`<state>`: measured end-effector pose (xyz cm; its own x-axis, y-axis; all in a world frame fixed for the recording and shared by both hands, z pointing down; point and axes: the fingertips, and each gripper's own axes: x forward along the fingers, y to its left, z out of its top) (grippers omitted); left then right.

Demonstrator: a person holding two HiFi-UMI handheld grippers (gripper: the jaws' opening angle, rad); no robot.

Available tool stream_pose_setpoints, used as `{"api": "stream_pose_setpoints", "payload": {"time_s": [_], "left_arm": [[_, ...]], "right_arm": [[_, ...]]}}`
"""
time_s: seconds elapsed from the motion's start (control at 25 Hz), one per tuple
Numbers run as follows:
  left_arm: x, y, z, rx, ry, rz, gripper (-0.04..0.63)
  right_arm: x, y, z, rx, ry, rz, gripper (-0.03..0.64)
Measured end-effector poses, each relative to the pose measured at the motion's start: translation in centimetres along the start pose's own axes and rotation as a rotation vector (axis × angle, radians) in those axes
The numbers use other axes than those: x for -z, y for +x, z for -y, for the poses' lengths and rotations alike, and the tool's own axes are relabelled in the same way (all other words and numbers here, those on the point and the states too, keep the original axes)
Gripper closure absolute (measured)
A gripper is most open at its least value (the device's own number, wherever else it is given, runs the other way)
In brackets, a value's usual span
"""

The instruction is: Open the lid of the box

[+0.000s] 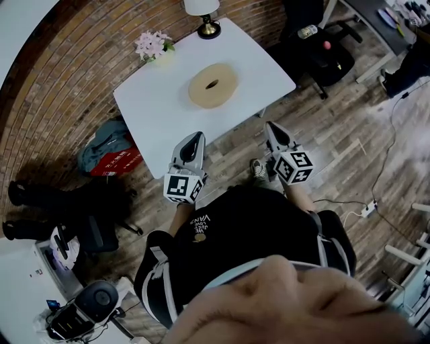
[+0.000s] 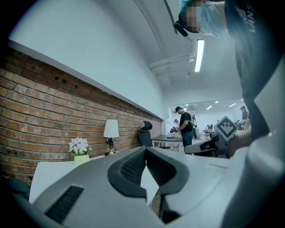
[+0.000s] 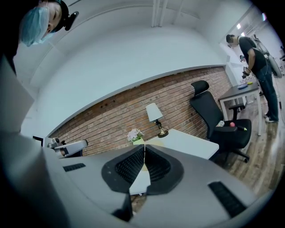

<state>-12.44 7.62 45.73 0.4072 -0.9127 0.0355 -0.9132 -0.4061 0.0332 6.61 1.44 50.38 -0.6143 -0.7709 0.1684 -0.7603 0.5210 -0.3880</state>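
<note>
Both idle: left gripper point(image 1: 195, 137) and right gripper point(image 1: 272, 129) sit short of the desk point(image 1: 154, 114), jaws pressed together on nothing. Round tan box point(image 1: 225, 87) is mid-desk, well apart from both, with potted flowers point(image 1: 153, 46) and lamp point(image 1: 205, 17) beyond.

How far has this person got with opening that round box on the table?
Done: nothing yet; the round tan box sits on the white table, its lid apparently on. In hand: nothing; the left gripper and right gripper are both shut and empty, held short of the table's near edge. To do: reach the box, grip the lid and lift it off.
</note>
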Motion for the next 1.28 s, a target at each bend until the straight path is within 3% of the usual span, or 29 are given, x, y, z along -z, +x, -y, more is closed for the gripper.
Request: {"api": "stream_pose_setpoints", "payload": {"time_s": [0.48,1.28], "left_arm": [[0.5,3.4,-0.4,-0.048,-0.011,-0.026,0.584],[1.4,12.1,-0.8,-0.187,0.000,-0.058,0.584]], "right_arm": [[-1.3,2.9,3.0,-0.035,-0.006,-0.035,0.612],[-3.2,9.3,8.9,-0.196,-0.020,-0.134,0.612]]}}
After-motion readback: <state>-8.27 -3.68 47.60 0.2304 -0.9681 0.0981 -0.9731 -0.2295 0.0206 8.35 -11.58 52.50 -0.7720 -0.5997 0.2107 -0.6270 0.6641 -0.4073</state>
